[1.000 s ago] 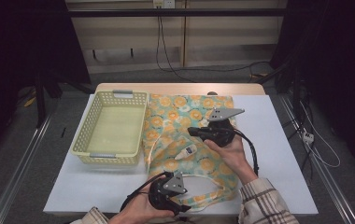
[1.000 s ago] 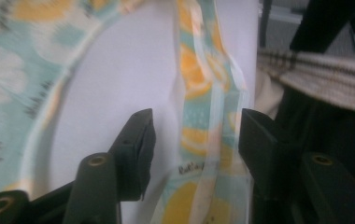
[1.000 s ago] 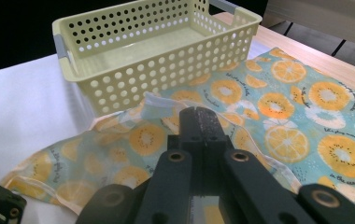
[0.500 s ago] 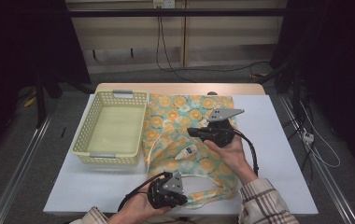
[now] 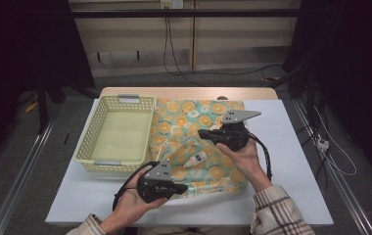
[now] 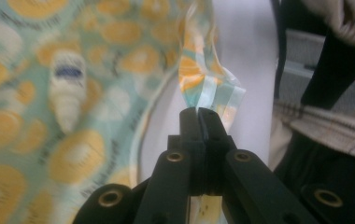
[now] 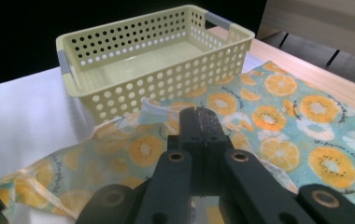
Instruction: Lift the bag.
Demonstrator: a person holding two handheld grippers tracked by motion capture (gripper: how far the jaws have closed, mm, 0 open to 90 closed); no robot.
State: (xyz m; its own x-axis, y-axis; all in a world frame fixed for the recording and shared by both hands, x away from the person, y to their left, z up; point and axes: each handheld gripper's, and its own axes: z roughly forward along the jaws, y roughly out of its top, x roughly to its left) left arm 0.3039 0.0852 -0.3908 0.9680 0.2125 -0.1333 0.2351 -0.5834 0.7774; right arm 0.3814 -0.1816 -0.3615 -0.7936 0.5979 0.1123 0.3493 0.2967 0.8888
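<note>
My left claw (image 6: 202, 112) has just clamped the near edge of the teal, orange-slice-print fabric bag (image 5: 208, 122); my right claw (image 7: 202, 113) pinches its far edge, so the mouth between them gapes toward the small white bottle (image 5: 195, 159).

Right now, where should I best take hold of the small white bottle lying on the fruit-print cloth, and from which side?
Grip the small white bottle across its middle, coming from above. It lies flat on the cloth, so its two long sides are free, and its narrow body probably fits between the jaws. Both hand-held grippers are shut on cloth; one must let go first.
</note>
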